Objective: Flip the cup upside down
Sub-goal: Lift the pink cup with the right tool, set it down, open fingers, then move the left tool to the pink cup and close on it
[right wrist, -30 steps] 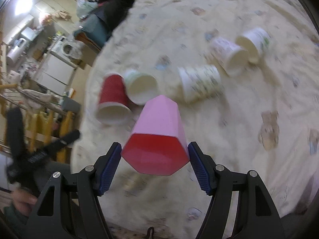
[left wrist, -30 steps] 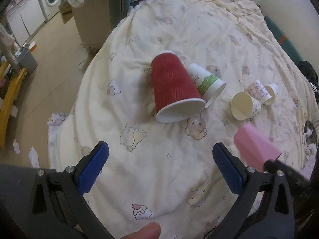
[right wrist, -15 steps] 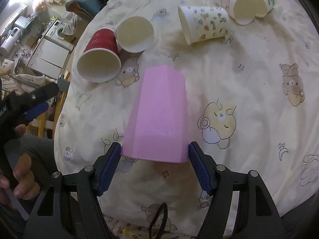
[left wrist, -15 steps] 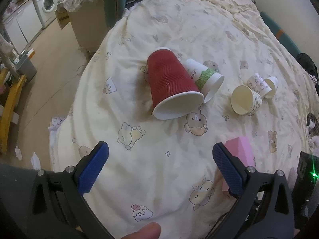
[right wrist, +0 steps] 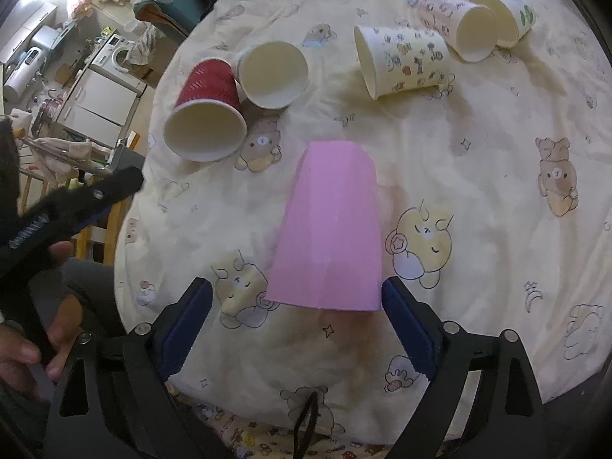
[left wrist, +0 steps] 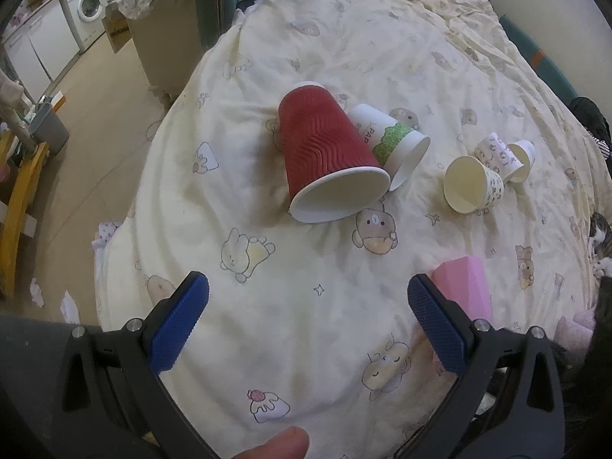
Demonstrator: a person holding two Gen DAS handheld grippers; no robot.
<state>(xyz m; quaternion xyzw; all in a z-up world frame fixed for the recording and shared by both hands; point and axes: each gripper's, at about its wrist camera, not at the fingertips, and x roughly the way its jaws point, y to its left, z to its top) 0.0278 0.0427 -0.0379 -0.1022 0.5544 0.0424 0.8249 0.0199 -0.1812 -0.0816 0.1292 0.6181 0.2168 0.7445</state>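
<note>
Cream cartoon-print bed quilt (right wrist: 478,199), kitchen clutter beyond. Nearest: right claw (right wrist: 294,313) spread, pads flanking the pink cup (right wrist: 329,229) without visibly gripping (released, apparently). Cup standing mouth-down, long axis pointing away from that claw. Left of cup, left claw (left wrist: 306,317) spread, empty. Farther back: red cup (right wrist: 206,114), toppled.

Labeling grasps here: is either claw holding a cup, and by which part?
Nothing is held. The right claw is open around the pink cup, its left finger clear of it. The left claw is open and empty.
</note>
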